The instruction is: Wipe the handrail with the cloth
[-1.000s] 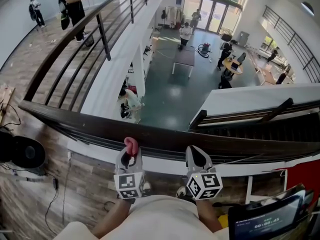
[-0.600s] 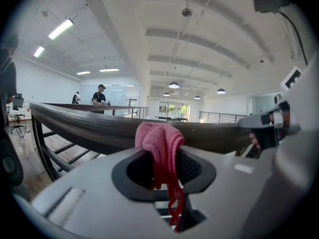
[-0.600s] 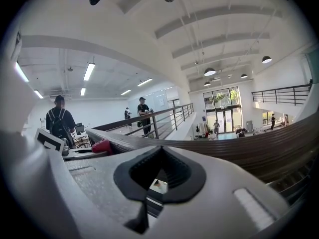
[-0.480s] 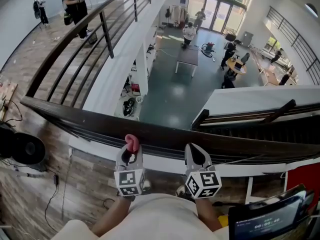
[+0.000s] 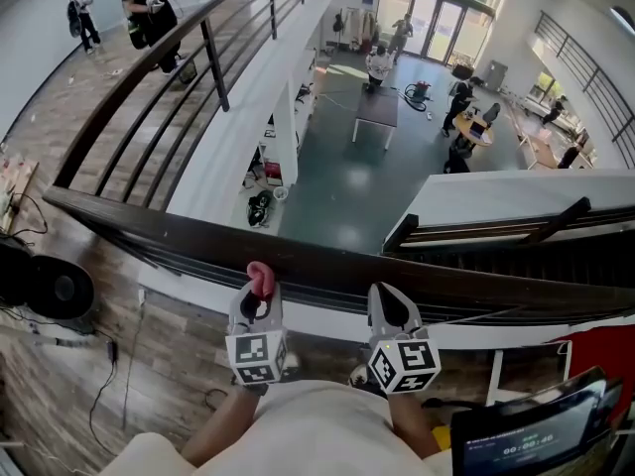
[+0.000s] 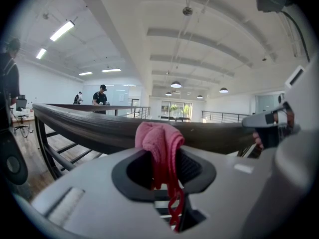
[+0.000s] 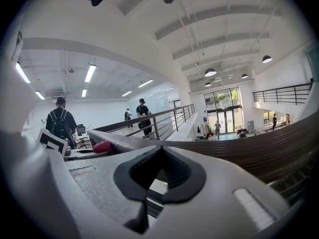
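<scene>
left gripper (image 5: 258,303) clamps the pink cloth (image 5: 261,278), its wad just at the near edge of the handrail (image 5: 149,228); i'd press it flat on top and slide steadily along (right gripper (image 5: 389,310), closed and empty, beside it).

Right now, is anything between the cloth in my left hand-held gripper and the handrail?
Nothing visible. The left hand-held gripper pinches the pink cloth, whose bunched top sits right at the dark handrail; the stretch of rail ahead is bare.
</scene>
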Demonstrator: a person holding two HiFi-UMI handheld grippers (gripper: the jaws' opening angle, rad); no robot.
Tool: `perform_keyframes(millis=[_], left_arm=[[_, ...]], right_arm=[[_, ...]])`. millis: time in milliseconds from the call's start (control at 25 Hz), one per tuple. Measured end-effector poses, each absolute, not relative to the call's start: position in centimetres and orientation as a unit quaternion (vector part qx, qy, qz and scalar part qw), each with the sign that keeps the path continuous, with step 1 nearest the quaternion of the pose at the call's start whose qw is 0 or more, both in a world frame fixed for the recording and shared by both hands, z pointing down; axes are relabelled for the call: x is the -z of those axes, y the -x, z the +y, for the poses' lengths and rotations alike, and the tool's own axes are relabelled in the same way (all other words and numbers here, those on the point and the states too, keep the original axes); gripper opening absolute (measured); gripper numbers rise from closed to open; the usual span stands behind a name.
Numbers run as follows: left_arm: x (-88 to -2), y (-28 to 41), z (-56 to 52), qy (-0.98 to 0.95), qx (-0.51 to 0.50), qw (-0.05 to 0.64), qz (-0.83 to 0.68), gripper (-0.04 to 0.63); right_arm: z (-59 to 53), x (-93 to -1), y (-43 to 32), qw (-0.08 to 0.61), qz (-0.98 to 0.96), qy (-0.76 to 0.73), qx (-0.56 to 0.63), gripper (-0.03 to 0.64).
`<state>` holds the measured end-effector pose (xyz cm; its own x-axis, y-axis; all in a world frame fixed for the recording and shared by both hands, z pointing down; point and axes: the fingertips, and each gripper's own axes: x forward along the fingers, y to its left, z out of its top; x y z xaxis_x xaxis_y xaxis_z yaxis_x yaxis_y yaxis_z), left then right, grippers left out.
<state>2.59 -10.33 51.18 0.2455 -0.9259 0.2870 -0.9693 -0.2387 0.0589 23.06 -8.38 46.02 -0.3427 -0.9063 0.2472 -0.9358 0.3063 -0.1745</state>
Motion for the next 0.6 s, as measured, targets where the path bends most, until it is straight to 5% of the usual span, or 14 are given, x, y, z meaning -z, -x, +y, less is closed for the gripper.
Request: perform_keyframes(millis=[600], left_arm=[[-50.8, -4.1, -10.3, -0.786, -0.094, 0.121, -0.599, 0.11]], right_arm=[[-8.0, -46.2, -24.4, 0.052, -0.803, -0.574, -0.152, 0.003]])
